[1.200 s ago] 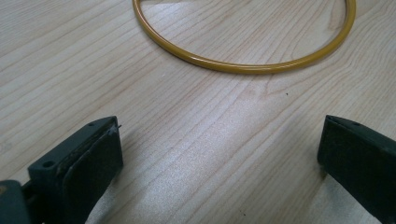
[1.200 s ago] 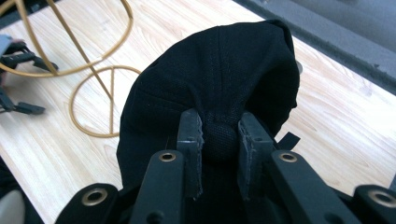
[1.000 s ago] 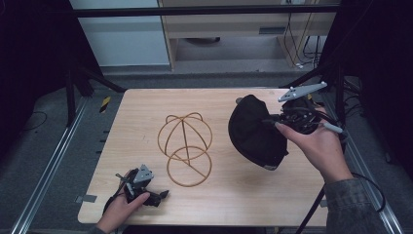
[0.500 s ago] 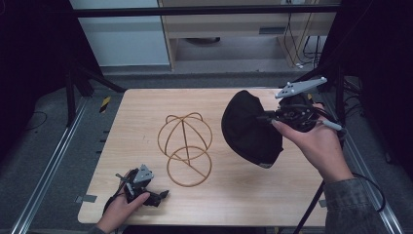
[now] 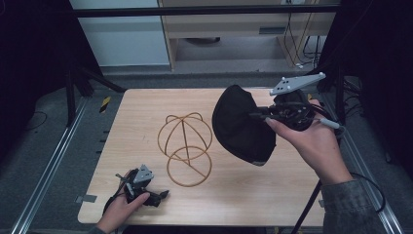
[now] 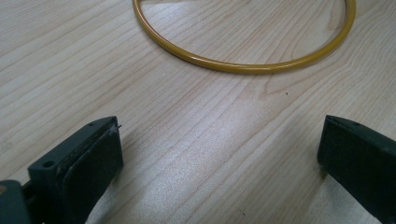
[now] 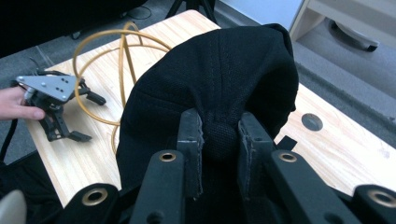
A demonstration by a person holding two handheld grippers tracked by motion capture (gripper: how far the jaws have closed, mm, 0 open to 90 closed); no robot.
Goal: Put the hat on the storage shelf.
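Note:
A black cap (image 5: 241,126) hangs in the air over the right half of the table, pinched by my right gripper (image 5: 263,117), which is shut on a fold of its fabric (image 7: 219,135). Left of the cap stands a yellow wire hat stand (image 5: 185,148), a domed frame on a ring base (image 6: 243,65). My left gripper (image 5: 158,194) rests on the table near the front left edge, open, its fingers (image 6: 84,163) wide apart with bare wood between them. It is seen too in the right gripper view (image 7: 77,119), beside the stand (image 7: 121,56).
The wooden table (image 5: 146,112) ends close behind the left hand at the front. A round hole (image 7: 312,122) sits in the tabletop near the cap. Dark frame rails and cables run along both sides.
My right gripper has carried the cap up and leftward, toward the wire stand. The left gripper has stayed in place.

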